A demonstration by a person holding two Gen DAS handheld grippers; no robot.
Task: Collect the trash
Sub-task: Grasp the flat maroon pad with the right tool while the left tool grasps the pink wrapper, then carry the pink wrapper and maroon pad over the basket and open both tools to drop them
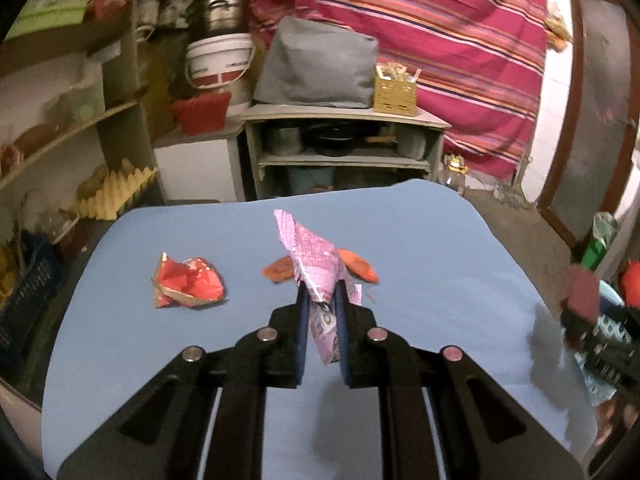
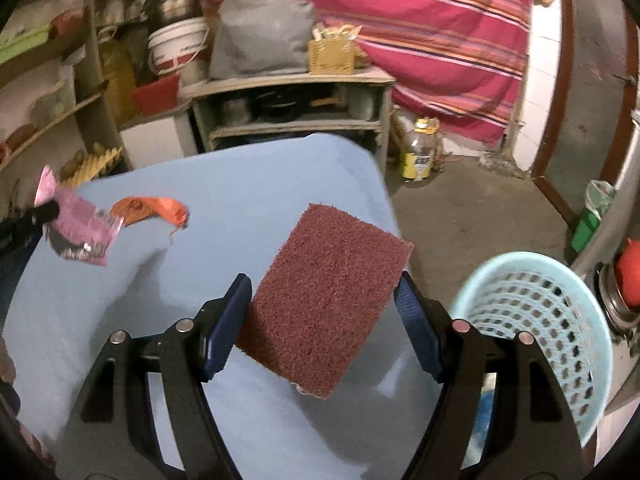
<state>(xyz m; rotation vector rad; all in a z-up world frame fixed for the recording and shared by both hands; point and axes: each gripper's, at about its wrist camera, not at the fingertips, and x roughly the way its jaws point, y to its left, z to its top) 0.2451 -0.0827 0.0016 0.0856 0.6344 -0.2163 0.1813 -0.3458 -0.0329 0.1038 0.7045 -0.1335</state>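
My left gripper (image 1: pixel 320 300) is shut on a pink wrapper (image 1: pixel 314 264) and holds it above the blue table (image 1: pixel 440 260). A crumpled red wrapper (image 1: pixel 188 282) lies on the table to its left. An orange peel (image 1: pixel 280 269) lies just behind the pink wrapper. My right gripper (image 2: pixel 324 300) is shut on a maroon scouring pad (image 2: pixel 326 296), held above the table's right edge. The pink wrapper (image 2: pixel 80 224) and orange peel (image 2: pixel 150 208) also show in the right wrist view. A light blue perforated basket (image 2: pixel 536 320) stands just right of my right gripper.
A grey cabinet (image 1: pixel 340 152) with pots stands behind the table, with shelves (image 1: pixel 60 120) on the left. A glass jar (image 2: pixel 420 152) and a green bottle (image 2: pixel 588 220) stand on the floor at the right. A striped cloth (image 1: pixel 440 40) hangs behind.
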